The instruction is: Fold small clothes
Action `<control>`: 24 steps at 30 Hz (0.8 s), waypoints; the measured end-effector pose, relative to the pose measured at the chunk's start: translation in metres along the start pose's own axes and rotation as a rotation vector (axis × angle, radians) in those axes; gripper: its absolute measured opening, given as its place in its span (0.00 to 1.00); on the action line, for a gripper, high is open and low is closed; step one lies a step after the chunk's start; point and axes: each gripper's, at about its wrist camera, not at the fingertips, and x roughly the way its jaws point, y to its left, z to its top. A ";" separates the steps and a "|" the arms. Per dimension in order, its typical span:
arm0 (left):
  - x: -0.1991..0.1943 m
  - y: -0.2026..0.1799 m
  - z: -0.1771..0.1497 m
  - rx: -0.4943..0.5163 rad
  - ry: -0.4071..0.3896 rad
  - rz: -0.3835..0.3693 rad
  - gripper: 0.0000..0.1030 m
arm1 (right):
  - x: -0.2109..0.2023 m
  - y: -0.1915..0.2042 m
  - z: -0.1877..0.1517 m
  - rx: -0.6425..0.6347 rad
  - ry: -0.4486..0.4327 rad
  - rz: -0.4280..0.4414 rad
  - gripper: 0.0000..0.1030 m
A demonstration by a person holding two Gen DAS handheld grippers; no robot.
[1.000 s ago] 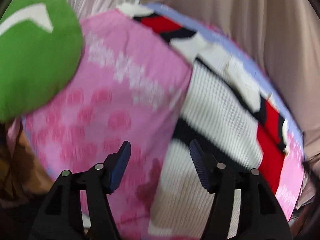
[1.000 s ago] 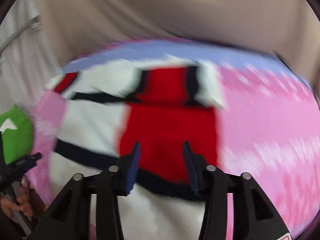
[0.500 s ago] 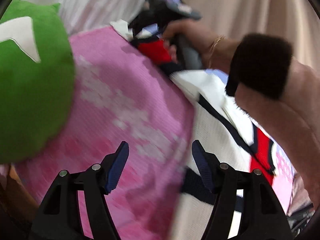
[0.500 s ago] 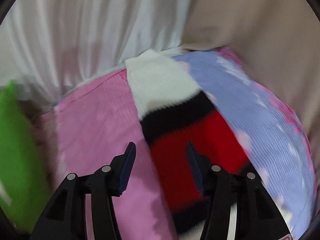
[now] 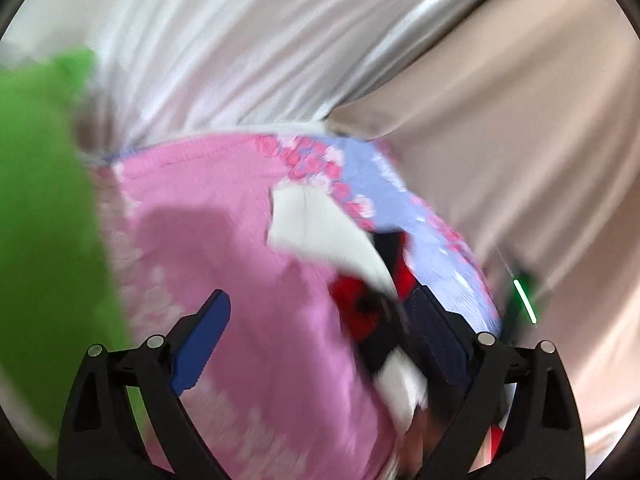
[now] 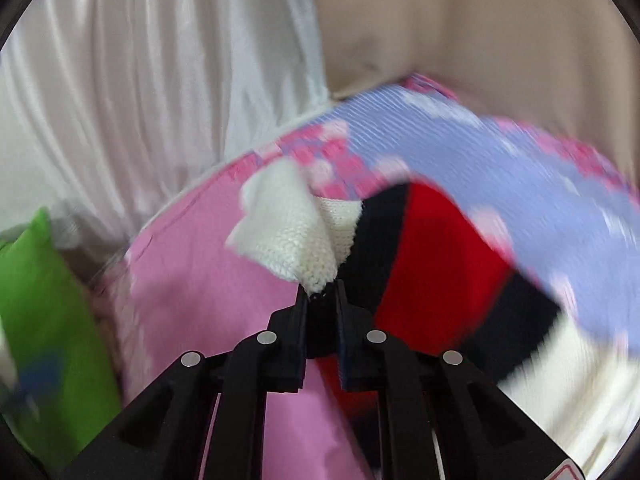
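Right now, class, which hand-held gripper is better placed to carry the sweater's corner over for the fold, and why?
The right hand-held gripper: it is shut on the white knit corner of the sweater. The left hand-held gripper is open, holding nothing, above the pink cloth.

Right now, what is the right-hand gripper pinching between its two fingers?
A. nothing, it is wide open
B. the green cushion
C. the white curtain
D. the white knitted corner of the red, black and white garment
D. In the right wrist view the right gripper has its fingers closed together on the white knitted corner of the striped garment, which lifts toward them.
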 end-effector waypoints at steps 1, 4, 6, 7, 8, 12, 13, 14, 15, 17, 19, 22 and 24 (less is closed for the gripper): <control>0.017 0.001 0.002 -0.048 0.039 0.000 0.87 | -0.007 -0.008 -0.013 0.022 0.003 0.008 0.10; 0.065 0.009 -0.014 -0.229 0.160 -0.023 0.86 | -0.025 -0.021 -0.045 0.068 0.009 0.029 0.10; 0.080 0.011 -0.028 -0.313 0.191 -0.044 0.85 | -0.031 -0.028 -0.059 0.094 0.011 0.049 0.10; 0.085 0.013 -0.034 -0.342 0.197 -0.050 0.81 | -0.035 -0.029 -0.066 0.096 0.007 0.052 0.11; 0.085 0.010 -0.037 -0.344 0.154 -0.040 0.78 | -0.037 -0.030 -0.070 0.097 0.005 0.052 0.11; 0.100 -0.003 -0.037 -0.307 0.187 -0.123 0.08 | -0.044 -0.036 -0.081 0.134 0.006 0.073 0.12; 0.099 -0.007 -0.036 -0.309 0.178 -0.128 0.08 | -0.046 -0.037 -0.084 0.140 0.005 0.077 0.13; 0.092 -0.014 -0.035 -0.288 0.153 -0.131 0.07 | -0.050 -0.039 -0.087 0.148 0.004 0.080 0.14; 0.078 -0.031 -0.033 -0.225 0.115 -0.143 0.07 | -0.056 -0.041 -0.091 0.157 0.004 0.082 0.18; 0.044 -0.071 -0.034 -0.090 0.048 -0.177 0.07 | -0.078 -0.048 -0.102 0.178 -0.022 0.071 0.19; 0.003 -0.137 -0.052 0.089 0.006 -0.269 0.07 | -0.109 -0.064 -0.119 0.221 -0.069 0.045 0.21; -0.038 -0.221 -0.103 0.288 0.023 -0.412 0.07 | -0.165 -0.102 -0.162 0.319 -0.131 -0.022 0.24; -0.046 -0.265 -0.152 0.380 0.100 -0.498 0.07 | -0.197 -0.130 -0.194 0.400 -0.149 -0.075 0.24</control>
